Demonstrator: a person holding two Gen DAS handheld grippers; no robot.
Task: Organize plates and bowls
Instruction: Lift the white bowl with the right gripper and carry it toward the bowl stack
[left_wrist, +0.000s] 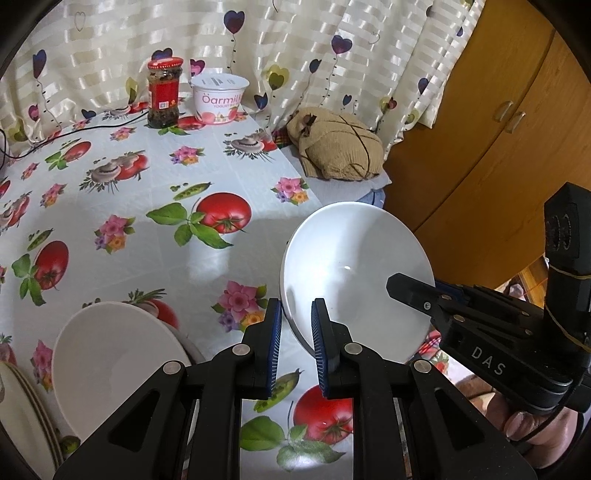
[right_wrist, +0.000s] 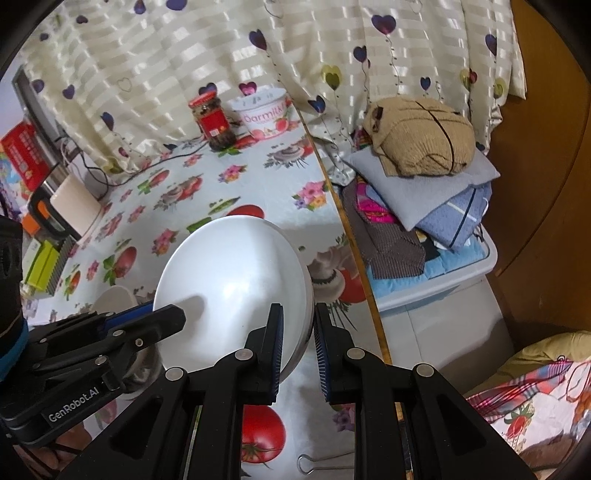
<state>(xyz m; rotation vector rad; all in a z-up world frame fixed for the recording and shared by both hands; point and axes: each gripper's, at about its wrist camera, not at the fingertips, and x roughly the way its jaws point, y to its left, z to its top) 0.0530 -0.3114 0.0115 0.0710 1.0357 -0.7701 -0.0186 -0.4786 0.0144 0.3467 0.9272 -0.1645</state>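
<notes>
Held bowl: 1 round white glossy bowl (left_wrist: 354, 266) is up in the air, tilted, above the table – both claws grip it.
Left claw: the left gripper (left_wrist: 296, 345) pinches the near rim of the held bowl between its blue ribbed pads (left_wrist: 275, 347); the gap is narrow.
Right claw: the right gripper (right_wrist: 298, 349) is squeezed narrow on the right rim of the same bowl (right_wrist: 232, 288), 1 pad inside and 1 outside.
Other claw seen: in the left view the right gripper (left_wrist: 406, 290) comes in from the right and bites the far rim.
Bowl on table: 1 more white bowl (left_wrist: 118, 365) sits at the lower left, on top of something grey that I cannot make out.
Plates: a stack of cream plates with dark rim lines (left_wrist: 26, 417) sits just beside that bowl – the count is too hard to tell.
Table: a white plastic cloth with tomatoes and flowers (left_wrist: 155, 192) covers it.
Jar: 1 glass jar with a red lid and red label (left_wrist: 164, 92) stands at the back.
Tub: 1 white yogurt tub (left_wrist: 219, 98) stands just beside the jar.
Clothes: 1 folded tan knitted piece (right_wrist: 421, 142) lies on top of a pile, off the table's right edge.
Clip: 1 metal binder clip (right_wrist: 314, 463) lies near the front.
</notes>
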